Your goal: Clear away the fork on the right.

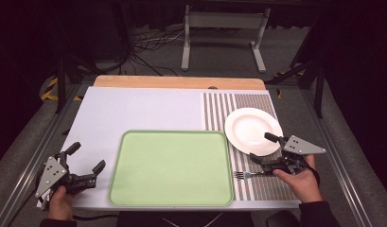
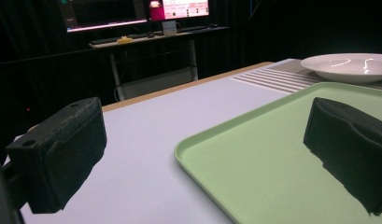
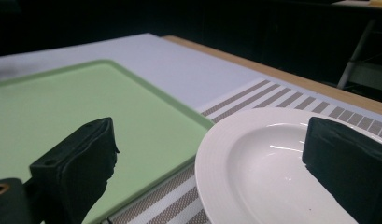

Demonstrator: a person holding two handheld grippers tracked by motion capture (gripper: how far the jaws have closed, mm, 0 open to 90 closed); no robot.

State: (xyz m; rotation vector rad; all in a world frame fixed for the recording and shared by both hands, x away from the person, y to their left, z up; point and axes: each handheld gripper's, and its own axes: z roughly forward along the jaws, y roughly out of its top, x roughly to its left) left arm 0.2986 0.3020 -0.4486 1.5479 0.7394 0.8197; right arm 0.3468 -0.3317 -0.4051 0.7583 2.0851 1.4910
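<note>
A light green tray [image 1: 170,165] lies bare at the table's front centre. To its right a white plate [image 1: 250,127] rests on a striped placemat [image 1: 219,109], and a fork [image 1: 248,175] lies on the mat in front of the plate. My left gripper [image 1: 86,158] is open at the front left, its jaws pointing at the tray's left edge [image 2: 193,154]. My right gripper [image 1: 263,149] is open over the plate's near right rim [image 3: 268,172], holding nothing; its hand hovers above the fork's handle.
A white mat [image 1: 134,109] covers the wooden table [image 1: 177,82]. A metal stand [image 1: 224,28] and cables sit on the floor behind. A desk with lit monitors [image 2: 132,14] is in the dark room beyond the left side.
</note>
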